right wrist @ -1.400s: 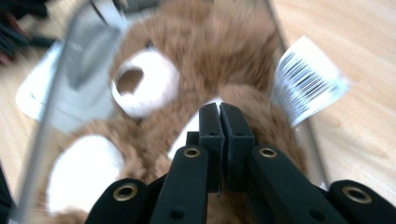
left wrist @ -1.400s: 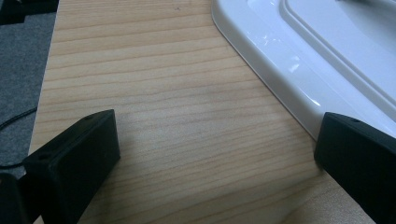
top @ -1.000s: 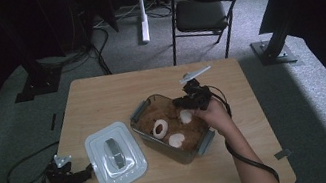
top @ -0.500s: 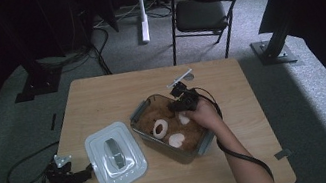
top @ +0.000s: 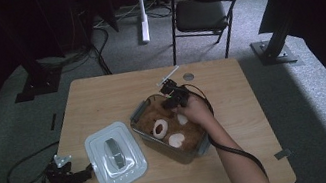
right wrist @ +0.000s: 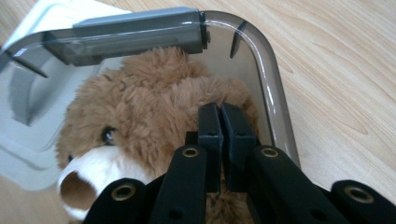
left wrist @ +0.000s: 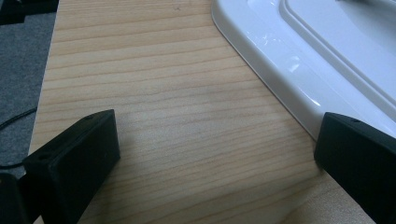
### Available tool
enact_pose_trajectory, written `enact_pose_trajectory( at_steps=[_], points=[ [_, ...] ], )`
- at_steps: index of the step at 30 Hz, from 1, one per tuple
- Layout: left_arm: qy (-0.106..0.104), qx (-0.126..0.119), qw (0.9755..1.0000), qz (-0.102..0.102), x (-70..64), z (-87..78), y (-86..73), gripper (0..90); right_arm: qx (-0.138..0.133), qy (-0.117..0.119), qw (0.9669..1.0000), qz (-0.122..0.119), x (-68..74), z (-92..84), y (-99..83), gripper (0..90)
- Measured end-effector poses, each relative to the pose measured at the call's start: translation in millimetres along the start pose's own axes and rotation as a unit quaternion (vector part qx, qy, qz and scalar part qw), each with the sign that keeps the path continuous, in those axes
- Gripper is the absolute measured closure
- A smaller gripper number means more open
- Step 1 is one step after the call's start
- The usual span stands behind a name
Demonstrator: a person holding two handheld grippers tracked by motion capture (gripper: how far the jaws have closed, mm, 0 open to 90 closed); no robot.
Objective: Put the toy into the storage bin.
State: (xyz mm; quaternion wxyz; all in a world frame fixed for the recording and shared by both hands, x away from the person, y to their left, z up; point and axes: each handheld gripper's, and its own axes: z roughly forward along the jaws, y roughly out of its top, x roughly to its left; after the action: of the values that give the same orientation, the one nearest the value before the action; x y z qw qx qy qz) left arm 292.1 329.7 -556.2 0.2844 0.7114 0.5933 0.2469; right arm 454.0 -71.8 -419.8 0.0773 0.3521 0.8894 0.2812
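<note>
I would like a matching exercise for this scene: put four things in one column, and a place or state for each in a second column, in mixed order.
Things:
1. teddy bear
2. white lid
3. right gripper
4. left gripper

Places or states:
A. jaws wide apart, at the table's edge beside the lid
B. flat on the table, left of the container
C. inside the clear container
D. jaws together, over the bear's fur

Pairs: 1-C, 2-B, 3-D, 4-A

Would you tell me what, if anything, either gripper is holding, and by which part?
Nothing: the right gripper is shut, pressing against the teddy bear; the left gripper is open beside the lid.
</note>
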Motion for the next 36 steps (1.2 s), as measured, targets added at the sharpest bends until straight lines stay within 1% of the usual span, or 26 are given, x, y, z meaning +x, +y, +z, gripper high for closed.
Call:
enact_pose_trajectory(
  at_steps=[2, 3, 4, 5, 6, 8, 9, 10, 11, 12, 14, 17, 19, 22, 23, 24, 25, 26, 27, 31, 33, 36],
  points=[
    [0.000, 0.000, 1.0000, 0.000, 0.0, 0.0, 0.0, 0.7, 0.012, -0.011, 0.9999, -0.003, 2.1, 5.8, 0.9, 88.6],
    [0.000, 0.000, 1.0000, 0.000, 0.0, 0.0, 0.0, 0.7, 0.014, -0.019, 0.9997, -0.003, 3.3, 8.6, 1.1, 89.5],
    [0.000, 0.000, 1.0000, 0.000, 0.0, 0.0, 0.0, 0.7, 0.014, -0.019, 0.9997, -0.003, 3.3, 8.6, 1.1, 89.5],
    [0.000, 0.000, 1.0000, 0.000, 0.0, 0.0, 0.0, 0.7, 0.018, -0.026, 0.9995, -0.007, 4.4, 12.1, 1.2, 89.7],
    [0.000, 0.000, 1.0000, 0.000, 0.0, 0.0, -0.1, 0.7, 0.031, -0.050, 0.9982, -0.013, 7.6, 21.1, 1.1, 90.0],
    [0.000, 0.000, 1.0000, 0.000, -0.1, 0.0, -0.1, 0.7, 0.058, -0.065, 0.9960, -0.017, 9.1, 32.4, 0.6, 90.0],
    [0.000, 0.000, 1.0000, 0.000, -0.1, 0.0, -0.1, 0.7, 0.066, -0.085, 0.9939, -0.024, 10.4, 36.3, 0.9, 90.0],
    [0.000, 0.000, 1.0000, 0.000, -0.1, 0.0, -0.1, 0.7, 0.075, -0.096, 0.9921, -0.029, 12.5, 38.9, 1.5, 90.0],
    [0.000, 0.000, 1.0000, 0.000, 0.0, 0.0, -0.1, 0.7, 0.078, -0.102, 0.9911, -0.037, 14.5, 40.0, 2.3, 90.0],
    [0.000, 0.000, 1.0000, 0.000, -0.1, 0.0, 0.0, 0.7, 0.078, -0.103, 0.9909, -0.038, 16.0, 39.8, 2.9, 90.0],
    [0.000, 0.000, 1.0000, 0.000, -0.1, 0.0, 0.0, 0.7, 0.070, -0.102, 0.9918, -0.034, 16.6, 36.6, 2.5, 90.0],
    [0.000, 0.000, 1.0000, 0.000, 0.0, 0.0, 0.0, 0.7, 0.054, -0.089, 0.9941, -0.029, 12.9, 27.5, 0.6, 89.1],
    [0.000, 0.000, 1.0000, 0.000, 0.0, 0.0, 0.0, 0.7, 0.043, -0.078, 0.9956, -0.030, 11.8, 18.1, 0.4, 86.3],
    [0.000, 0.000, 1.0000, 0.000, 0.0, 0.0, 0.0, 0.7, 0.020, -0.050, 0.9982, -0.026, 9.8, 2.0, -1.7, 82.2],
    [0.000, 0.000, 1.0000, 0.000, 0.0, 0.0, 0.0, 0.7, 0.010, -0.044, 0.9987, -0.024, 8.3, -3.8, -2.8, 79.5],
    [0.000, 0.000, 1.0000, 0.000, 0.0, 0.0, 0.0, 0.7, 0.000, -0.039, 0.9991, -0.018, 6.5, -9.6, -4.1, 74.9],
    [0.000, 0.000, 1.0000, 0.000, 0.0, 0.0, 0.0, 0.7, -0.010, -0.034, 0.9993, -0.010, 4.4, -15.4, -5.7, 74.5],
    [0.000, 0.000, 1.0000, 0.000, 0.0, 0.0, 0.0, 0.7, -0.017, -0.032, 0.9993, -0.003, 1.9, -21.1, -7.5, 71.9],
    [0.000, 0.000, 1.0000, 0.000, 0.0, 0.0, 0.0, 0.7, -0.024, -0.033, 0.9991, 0.004, -0.9, -26.5, -9.4, 68.4],
    [0.000, 0.000, 1.0000, 0.000, 0.0, 0.0, 0.0, 0.7, -0.054, -0.041, 0.9971, 0.034, -17.9, -47.1, -20.3, 64.5],
    [0.000, 0.000, 1.0000, 0.000, 0.0, 0.0, 0.0, 0.7, -0.063, -0.051, 0.9955, 0.048, -27.9, -56.3, -27.7, 62.8],
    [0.000, 0.000, 1.0000, 0.000, 0.0, 0.0, 0.0, 0.7, -0.067, -0.077, 0.9927, 0.064, -43.2, -67.3, -41.0, 62.1]
  ],
)
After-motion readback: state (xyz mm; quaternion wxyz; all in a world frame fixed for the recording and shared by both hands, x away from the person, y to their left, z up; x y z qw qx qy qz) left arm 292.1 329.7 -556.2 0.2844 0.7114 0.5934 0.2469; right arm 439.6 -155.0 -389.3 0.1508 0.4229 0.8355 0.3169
